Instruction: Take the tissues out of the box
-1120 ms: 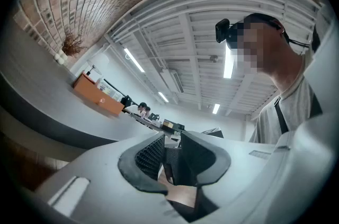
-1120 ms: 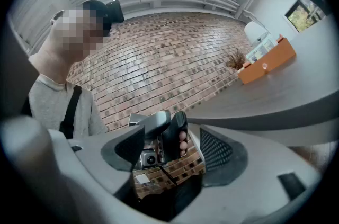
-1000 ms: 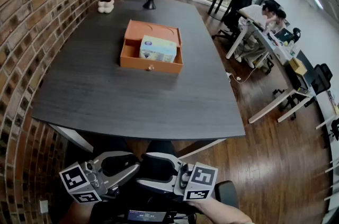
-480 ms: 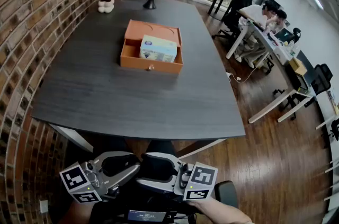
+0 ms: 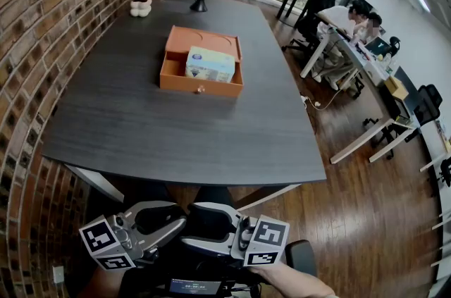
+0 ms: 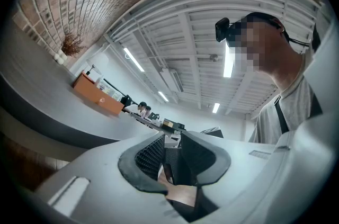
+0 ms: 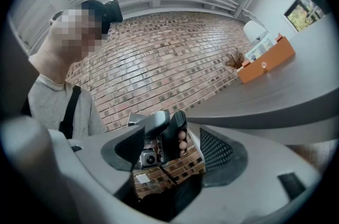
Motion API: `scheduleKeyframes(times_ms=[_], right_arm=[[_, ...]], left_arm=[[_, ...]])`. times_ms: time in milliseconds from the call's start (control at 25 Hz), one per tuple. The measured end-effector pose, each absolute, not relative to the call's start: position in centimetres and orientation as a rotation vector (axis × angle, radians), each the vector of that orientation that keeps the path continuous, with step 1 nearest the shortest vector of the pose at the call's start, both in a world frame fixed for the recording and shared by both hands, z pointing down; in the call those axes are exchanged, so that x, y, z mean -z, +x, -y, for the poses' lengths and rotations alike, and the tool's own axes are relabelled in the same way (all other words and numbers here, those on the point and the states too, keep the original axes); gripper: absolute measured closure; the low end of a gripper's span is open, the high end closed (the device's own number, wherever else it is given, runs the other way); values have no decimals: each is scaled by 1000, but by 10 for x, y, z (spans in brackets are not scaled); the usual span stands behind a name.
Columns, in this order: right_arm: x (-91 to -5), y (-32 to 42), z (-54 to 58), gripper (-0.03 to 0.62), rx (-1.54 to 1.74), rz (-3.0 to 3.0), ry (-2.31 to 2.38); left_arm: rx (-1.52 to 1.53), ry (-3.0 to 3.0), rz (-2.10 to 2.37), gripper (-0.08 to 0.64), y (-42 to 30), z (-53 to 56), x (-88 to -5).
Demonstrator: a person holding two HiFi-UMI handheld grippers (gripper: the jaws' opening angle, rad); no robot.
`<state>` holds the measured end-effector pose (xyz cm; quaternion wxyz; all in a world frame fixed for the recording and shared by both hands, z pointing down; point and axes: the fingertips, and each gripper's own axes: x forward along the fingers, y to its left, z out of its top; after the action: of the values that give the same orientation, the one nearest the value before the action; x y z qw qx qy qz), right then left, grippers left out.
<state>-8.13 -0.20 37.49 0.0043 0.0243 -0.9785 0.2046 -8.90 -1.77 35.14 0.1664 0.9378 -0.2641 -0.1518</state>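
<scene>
**A:** so what's the left gripper doing?

**B:** it's held low, short of the table edge, jaws closed on nothing. The tissue box sits inside the orange box mid-table, well apart from both grippers. The right gripper is just beside the left, jaws apart, empty.

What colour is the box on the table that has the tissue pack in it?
Orange. The box shows best in the head view.
</scene>
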Motion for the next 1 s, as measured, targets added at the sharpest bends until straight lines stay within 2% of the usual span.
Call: scheduleKeyframes(times_ms=[1000], right_arm=[[-358,-79,-3,267,-608,3132,52]], left_arm=[[444,2670,756,476,-89,15,-347]])
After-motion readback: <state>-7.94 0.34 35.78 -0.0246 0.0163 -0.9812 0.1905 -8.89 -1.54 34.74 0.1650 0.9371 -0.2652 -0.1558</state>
